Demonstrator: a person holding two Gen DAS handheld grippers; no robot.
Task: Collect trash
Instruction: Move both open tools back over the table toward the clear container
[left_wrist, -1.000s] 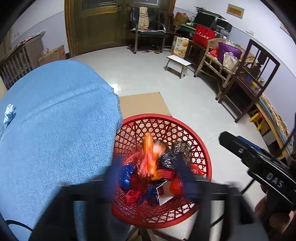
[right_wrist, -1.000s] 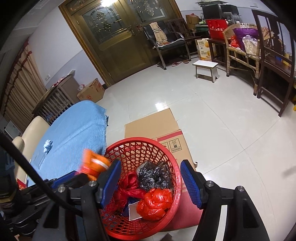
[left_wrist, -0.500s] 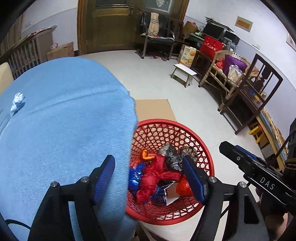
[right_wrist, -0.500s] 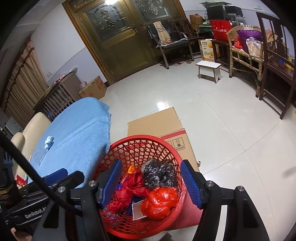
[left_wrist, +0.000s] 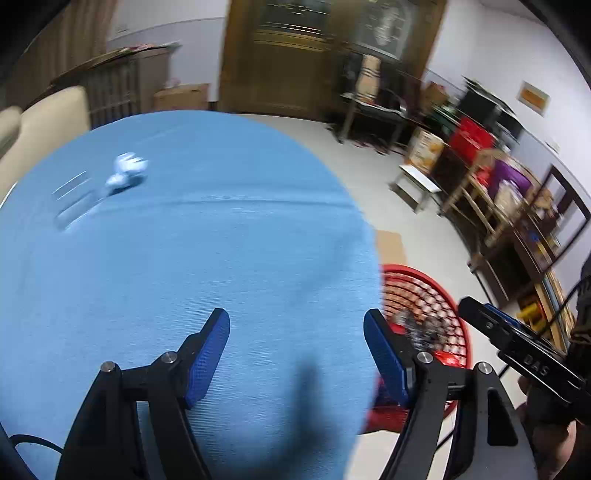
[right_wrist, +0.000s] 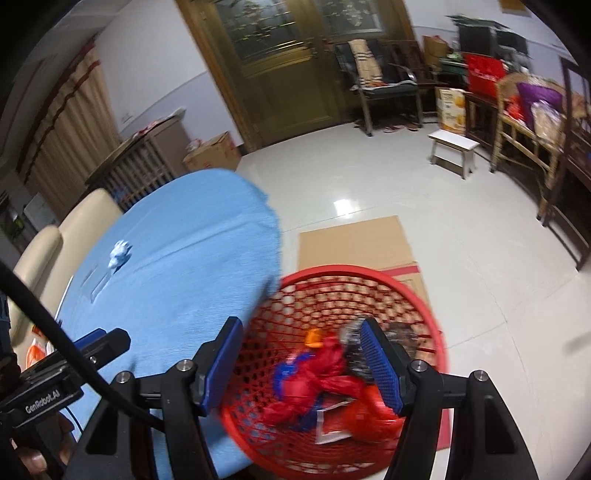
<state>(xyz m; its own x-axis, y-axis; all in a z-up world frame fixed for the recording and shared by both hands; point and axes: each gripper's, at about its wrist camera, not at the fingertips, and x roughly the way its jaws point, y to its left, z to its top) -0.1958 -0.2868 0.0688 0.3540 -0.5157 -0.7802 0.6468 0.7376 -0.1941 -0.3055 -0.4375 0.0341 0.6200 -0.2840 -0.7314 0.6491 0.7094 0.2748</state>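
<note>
A red mesh basket (right_wrist: 417, 295) stands on the floor beside the blue-clothed table (left_wrist: 221, 240); it also shows in the left wrist view (left_wrist: 443, 295). It holds red, blue and black crumpled bags and an orange piece (right_wrist: 314, 338). A crumpled white tissue (left_wrist: 127, 171) lies on the far left of the cloth, also in the right wrist view (right_wrist: 119, 254). My left gripper (left_wrist: 297, 350) is open and empty over the cloth. My right gripper (right_wrist: 301, 363) is open and empty above the basket.
Flat cardboard (right_wrist: 354, 240) lies on the floor behind the basket. A cream chair (right_wrist: 70, 225) stands at the table's far side. A small white stool (right_wrist: 454, 147), chairs and wooden shelves (right_wrist: 524, 122) line the right wall.
The orange piece has dropped from my left gripper into the basket. My left gripper has opened and swung left, from over the basket to over the blue cloth. The right gripper shifted slightly left.
</note>
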